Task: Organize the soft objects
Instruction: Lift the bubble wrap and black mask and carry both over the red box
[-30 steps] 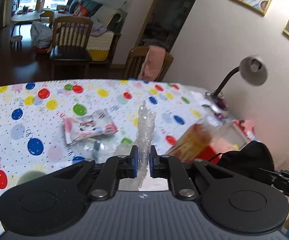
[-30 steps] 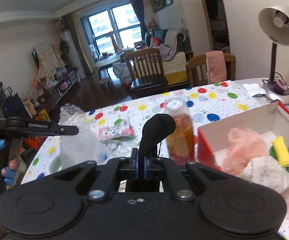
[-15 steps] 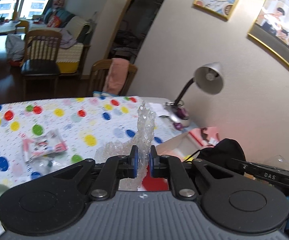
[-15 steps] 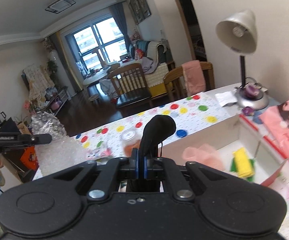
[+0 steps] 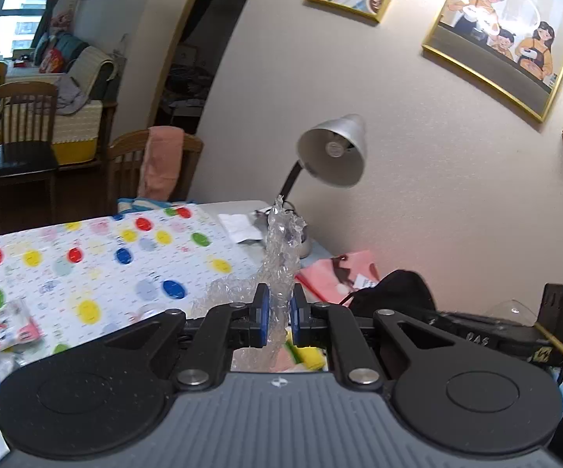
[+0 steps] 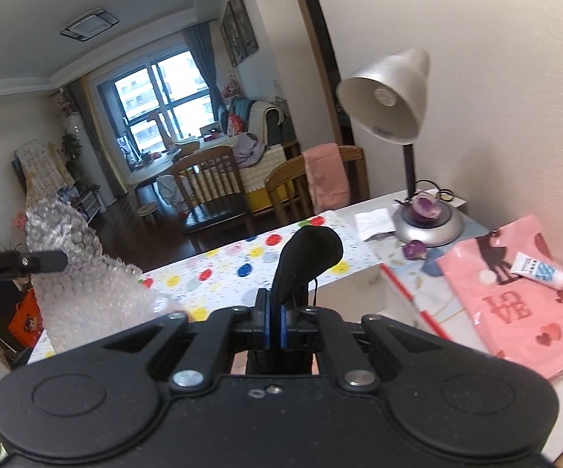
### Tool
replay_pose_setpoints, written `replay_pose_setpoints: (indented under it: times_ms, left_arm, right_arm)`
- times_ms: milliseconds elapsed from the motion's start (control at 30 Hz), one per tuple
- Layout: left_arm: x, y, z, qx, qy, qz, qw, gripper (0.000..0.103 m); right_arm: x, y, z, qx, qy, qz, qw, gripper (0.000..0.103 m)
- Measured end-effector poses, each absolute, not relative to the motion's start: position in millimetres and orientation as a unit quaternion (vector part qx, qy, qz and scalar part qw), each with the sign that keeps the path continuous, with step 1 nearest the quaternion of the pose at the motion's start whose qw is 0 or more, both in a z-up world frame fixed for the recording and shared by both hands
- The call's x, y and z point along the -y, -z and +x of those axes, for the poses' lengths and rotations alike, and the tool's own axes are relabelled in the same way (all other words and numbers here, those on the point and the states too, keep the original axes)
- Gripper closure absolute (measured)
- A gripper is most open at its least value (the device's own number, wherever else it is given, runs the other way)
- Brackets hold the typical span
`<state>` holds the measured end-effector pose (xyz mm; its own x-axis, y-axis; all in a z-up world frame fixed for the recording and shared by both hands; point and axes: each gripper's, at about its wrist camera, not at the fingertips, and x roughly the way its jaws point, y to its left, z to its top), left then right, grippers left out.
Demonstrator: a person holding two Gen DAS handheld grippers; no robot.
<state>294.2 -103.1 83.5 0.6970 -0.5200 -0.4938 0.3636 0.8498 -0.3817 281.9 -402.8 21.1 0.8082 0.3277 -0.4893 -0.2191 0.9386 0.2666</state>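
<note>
Ahead of my left fingers [image 5: 277, 314]: the bubble wrap [image 5: 277, 265] they pinch stands upright and blocks the view straight on.
Right of them: my other gripper's black cloth [image 5: 394, 292] hangs close beside; little room between.
Far right corner of the desk [image 5: 234, 204]: the lamp [image 6: 394, 93] leans its shade over the edge, its base [image 6: 427, 224] on the surface; a pass here goes under the shade.
Desk, right side: the pink bag [image 6: 515, 304] with a small tube [image 6: 539, 271] lies flat, low enough to cross over.
Left half: the dotted cloth [image 5: 86, 265] is mostly bare, only a packet [image 5: 4, 329] near the edge.
Behind the desk: chairs [image 6: 211, 191] stand close.
</note>
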Motion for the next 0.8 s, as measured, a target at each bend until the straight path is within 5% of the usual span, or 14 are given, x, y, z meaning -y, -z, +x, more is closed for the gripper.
replay_pose_setpoints:
  times_ms: [800]
  left_arm:
    - [228.6, -11.5, 361.7, -0.348, 0.269, -0.128, 0.889, 0.092]
  right_arm:
    - [456.1, 32.0, 343.2, -0.321, -0.142, 0.077, 0.933, 0.099]
